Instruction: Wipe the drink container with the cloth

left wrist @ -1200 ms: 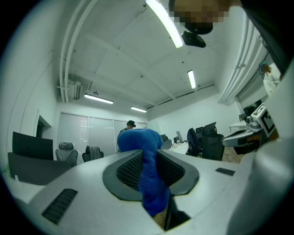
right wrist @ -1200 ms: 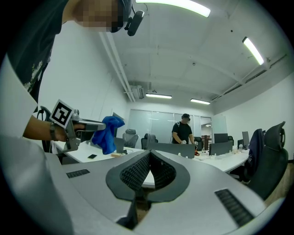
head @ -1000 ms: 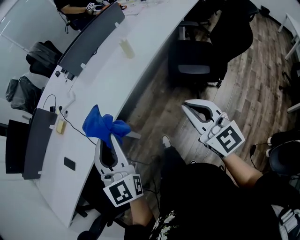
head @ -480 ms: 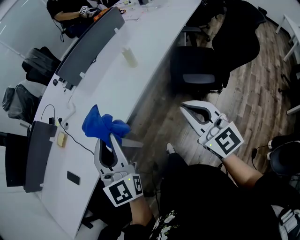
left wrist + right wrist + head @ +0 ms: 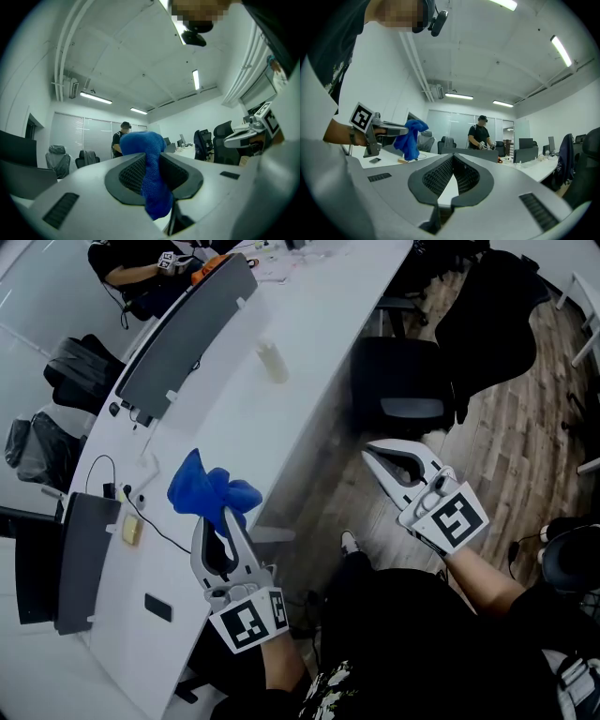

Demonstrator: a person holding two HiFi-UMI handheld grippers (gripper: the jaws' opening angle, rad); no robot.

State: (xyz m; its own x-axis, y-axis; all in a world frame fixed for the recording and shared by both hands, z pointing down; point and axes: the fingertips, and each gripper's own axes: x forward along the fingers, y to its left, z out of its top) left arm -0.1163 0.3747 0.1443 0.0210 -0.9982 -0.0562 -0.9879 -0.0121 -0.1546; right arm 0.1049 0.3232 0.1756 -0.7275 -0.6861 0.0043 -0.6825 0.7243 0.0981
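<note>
long white desk [image 5: 309, 324], office room. step: approach, wiping not begun. left gripper [image 5: 225, 515] clamped on the blue cloth [image 5: 210, 490]; right gripper [image 5: 370, 452] closed, empty. drink container [image 5: 273, 362] stands further along the tabletop, back from its curved edge, well ahead of both. next move likely needs closing in and steadying it.

Ceiling light strips [image 5: 96, 97] are lighting the office evenly. In the head view the white desk [image 5: 314, 329] is shining bright while the wooden floor [image 5: 525, 446] is looking dim. Both gripper views are bending at their dark round edges, and the near cloth [image 5: 152, 187] is looking soft.
</note>
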